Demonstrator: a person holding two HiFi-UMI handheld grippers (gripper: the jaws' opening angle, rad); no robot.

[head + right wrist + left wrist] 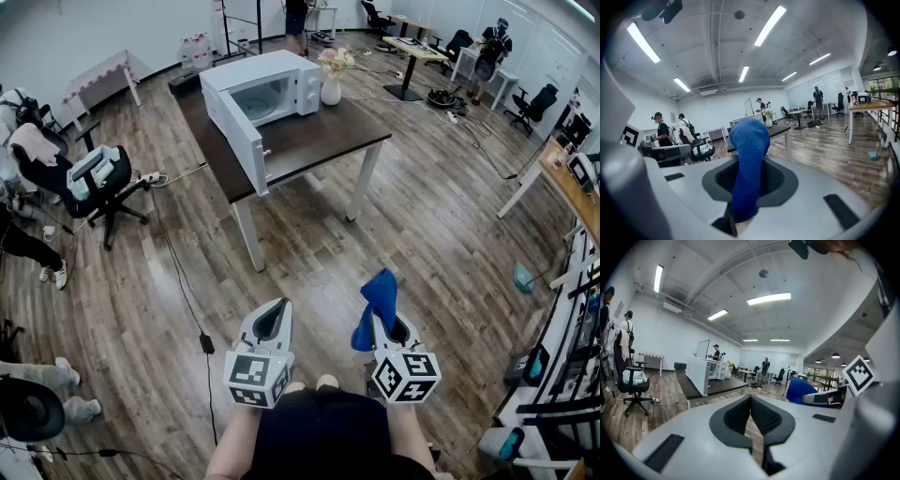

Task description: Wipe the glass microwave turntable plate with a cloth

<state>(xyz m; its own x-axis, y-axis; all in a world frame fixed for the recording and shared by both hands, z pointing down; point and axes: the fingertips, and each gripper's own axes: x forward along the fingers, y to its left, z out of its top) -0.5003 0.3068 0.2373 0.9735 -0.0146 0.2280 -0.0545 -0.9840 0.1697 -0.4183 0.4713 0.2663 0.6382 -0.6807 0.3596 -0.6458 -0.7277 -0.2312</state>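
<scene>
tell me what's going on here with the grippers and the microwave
A person stands back from the table with a gripper in each hand. The right gripper has its jaws shut on a blue cloth. The left gripper has its jaws together and empty. The white microwave sits on the table with its door open. Wiping has not started.

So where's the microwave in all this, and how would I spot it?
Find the dark-topped table with white legs, standing in the middle of the wooden floor. The microwave sits on it, a white box beside a white vase of flowers. It is the only thing on that table with a door, and the door is swung wide open.
</scene>
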